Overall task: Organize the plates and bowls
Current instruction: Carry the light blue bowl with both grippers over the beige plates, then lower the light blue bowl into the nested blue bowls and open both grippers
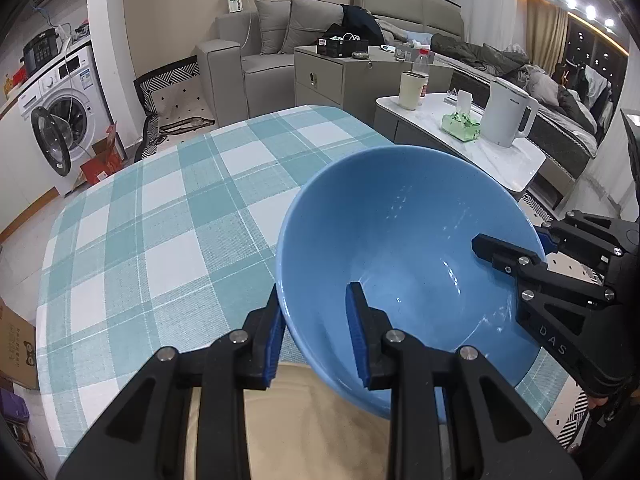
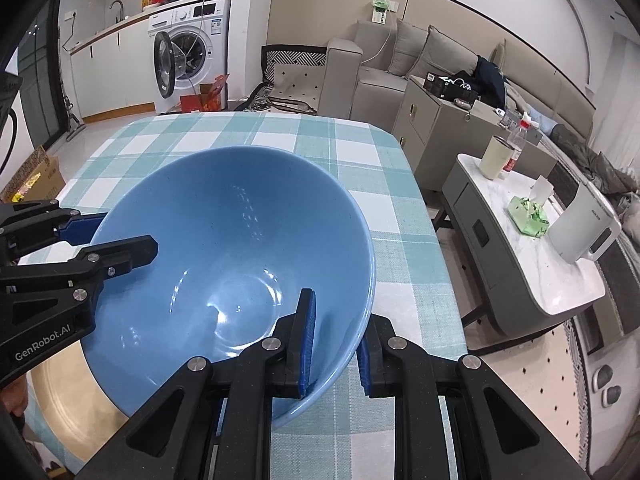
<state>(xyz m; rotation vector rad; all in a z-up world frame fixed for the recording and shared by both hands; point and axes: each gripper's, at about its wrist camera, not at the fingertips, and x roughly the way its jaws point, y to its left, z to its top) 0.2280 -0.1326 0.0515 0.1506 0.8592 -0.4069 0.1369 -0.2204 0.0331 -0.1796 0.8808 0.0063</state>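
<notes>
A large blue bowl [image 1: 400, 248] [image 2: 224, 240] is tilted above the near edge of the checked tablecloth [image 1: 160, 220] [image 2: 360, 152]. My left gripper [image 1: 316, 336] is shut on its near left rim, one pad inside and one outside. In the right wrist view, the left gripper [image 2: 120, 234] reaches in from the left. My right gripper [image 2: 336, 350] is shut on the near right rim, and the left wrist view shows the right gripper [image 1: 514, 240] coming in from the right. A beige plate [image 1: 304, 420] [image 2: 60, 384] lies under the bowl, mostly hidden.
A marble side table [image 2: 560, 280] stands right of the dining table with a white kettle [image 2: 584, 228], a green tissue pack [image 2: 528, 216] and a cream cup [image 2: 496, 160]. A sofa [image 1: 260, 52] and a washing machine [image 2: 188, 48] are farther back. A cardboard box [image 1: 16, 344] sits on the floor at left.
</notes>
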